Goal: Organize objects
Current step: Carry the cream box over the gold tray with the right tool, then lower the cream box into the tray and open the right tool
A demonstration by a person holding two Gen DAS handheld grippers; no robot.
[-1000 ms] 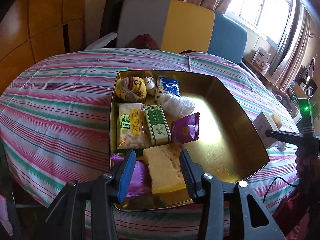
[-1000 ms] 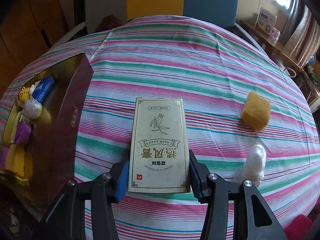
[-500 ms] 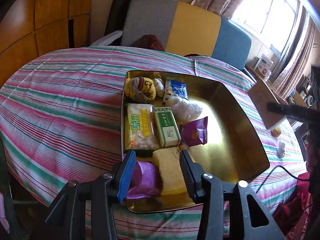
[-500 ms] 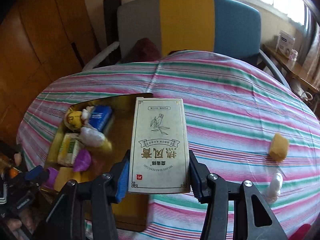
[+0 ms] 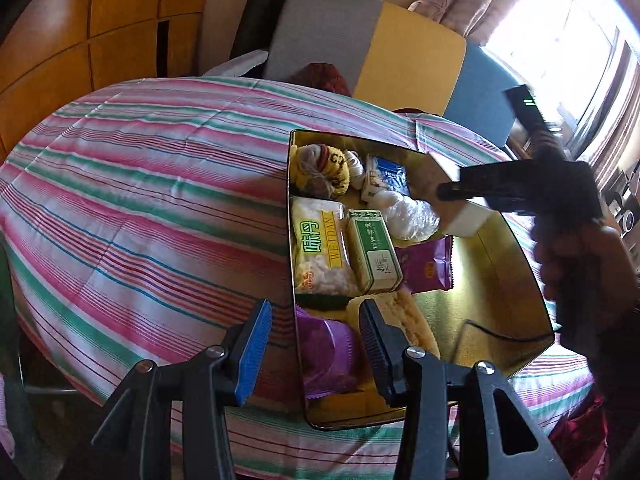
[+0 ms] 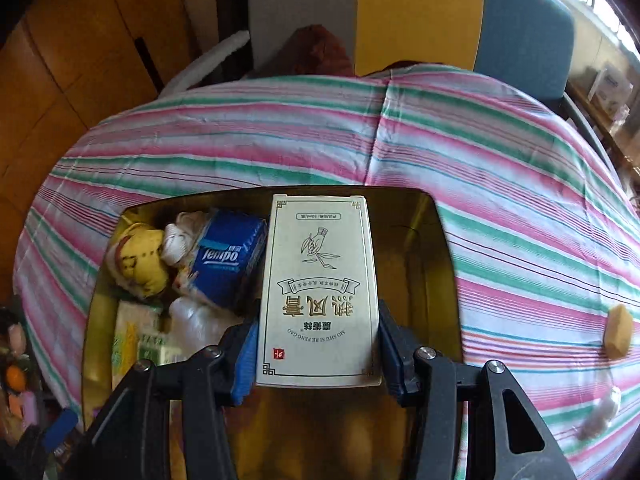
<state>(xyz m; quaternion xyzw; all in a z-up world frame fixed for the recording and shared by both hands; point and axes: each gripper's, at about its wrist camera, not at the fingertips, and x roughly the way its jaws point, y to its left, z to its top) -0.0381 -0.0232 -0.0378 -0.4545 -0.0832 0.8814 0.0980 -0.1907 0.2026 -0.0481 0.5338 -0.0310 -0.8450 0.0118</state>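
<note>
Tin tray (image 6: 436, 240) fills the lower centre. Your right gripper (image 6: 318, 350) clamps the cream carton (image 6: 320, 276) by its long sides above bare gold floor: light, stiff, crushable card, so grip gently. Left gripper (image 5: 316, 350), lower centre, stands open, empty.

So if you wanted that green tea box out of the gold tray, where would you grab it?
Probably across the two long sides of the green tea box, coming down from above. It lies flat with its broad face up, so only the narrow sides suit the fingers. The snack packet lies close along one side, leaving little room there for a finger.
</note>
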